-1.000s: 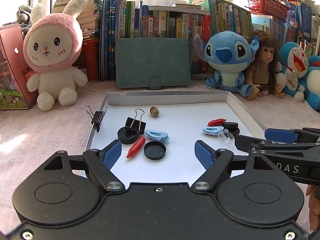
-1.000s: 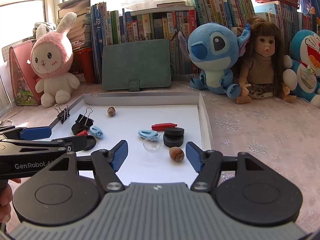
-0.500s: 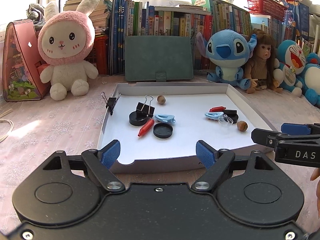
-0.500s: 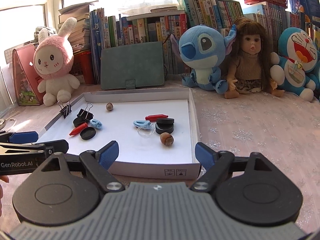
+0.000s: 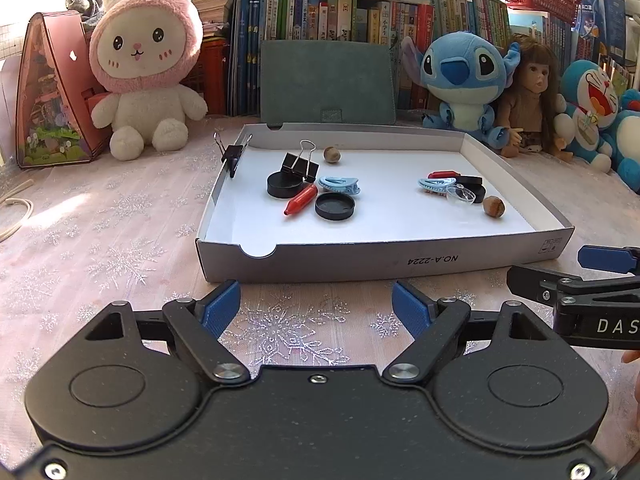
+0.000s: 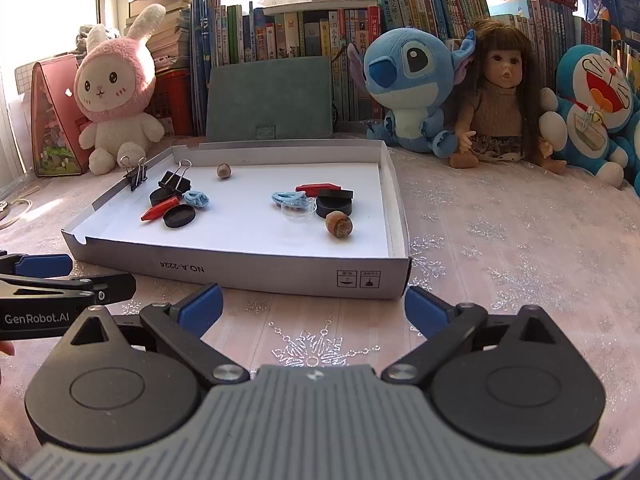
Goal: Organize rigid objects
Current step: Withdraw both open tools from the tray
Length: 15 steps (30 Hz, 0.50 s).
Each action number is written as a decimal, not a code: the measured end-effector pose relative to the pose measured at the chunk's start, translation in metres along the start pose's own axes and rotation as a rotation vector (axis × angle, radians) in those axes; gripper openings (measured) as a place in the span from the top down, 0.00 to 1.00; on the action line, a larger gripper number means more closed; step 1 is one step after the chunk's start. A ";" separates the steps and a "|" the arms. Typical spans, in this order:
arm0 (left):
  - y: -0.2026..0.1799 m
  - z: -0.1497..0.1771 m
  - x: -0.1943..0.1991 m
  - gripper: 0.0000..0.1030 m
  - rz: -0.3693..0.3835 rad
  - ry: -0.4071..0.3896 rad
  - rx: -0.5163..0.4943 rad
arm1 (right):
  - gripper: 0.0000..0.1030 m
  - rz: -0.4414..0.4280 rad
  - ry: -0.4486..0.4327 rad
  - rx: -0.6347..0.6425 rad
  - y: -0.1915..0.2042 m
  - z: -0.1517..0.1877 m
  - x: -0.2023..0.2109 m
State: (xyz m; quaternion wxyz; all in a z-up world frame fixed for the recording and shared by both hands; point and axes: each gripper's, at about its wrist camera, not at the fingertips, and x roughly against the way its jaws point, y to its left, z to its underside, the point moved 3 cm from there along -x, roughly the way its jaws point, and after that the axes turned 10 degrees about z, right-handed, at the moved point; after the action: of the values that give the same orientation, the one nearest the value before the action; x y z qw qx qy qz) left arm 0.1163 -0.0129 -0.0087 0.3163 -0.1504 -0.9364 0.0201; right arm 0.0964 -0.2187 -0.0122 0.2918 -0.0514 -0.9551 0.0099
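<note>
White tray (image 5: 400, 262) holds two mixed clusters; sorting looks unfinished. Left hand-held gripper (image 5: 316, 306) and right hand-held gripper (image 6: 312, 308) gape empty.

Both claws hover low just in front of the near wall of the shallow box (image 5: 360, 262), the left claw (image 5: 316, 308) before its left half and the right claw (image 6: 314, 306) before its right corner, each with blue-padded fingers spread wide and gripping nothing.
</note>
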 end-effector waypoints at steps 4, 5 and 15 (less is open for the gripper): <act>0.003 0.003 -0.008 0.19 -0.025 0.015 0.008 | 0.00 0.017 0.017 0.012 0.003 0.003 -0.008; 0.005 0.003 -0.009 0.19 -0.029 0.013 0.011 | 0.00 0.020 0.020 0.015 0.003 0.004 -0.009; 0.011 0.002 -0.017 0.08 -0.036 0.008 0.017 | 0.00 0.041 0.076 0.012 0.003 0.006 -0.023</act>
State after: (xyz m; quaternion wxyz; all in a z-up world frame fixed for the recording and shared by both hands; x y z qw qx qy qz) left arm 0.1306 -0.0074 -0.0215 0.3218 -0.1308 -0.9375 0.0218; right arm 0.1118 -0.2184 -0.0300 0.3279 -0.0694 -0.9420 0.0197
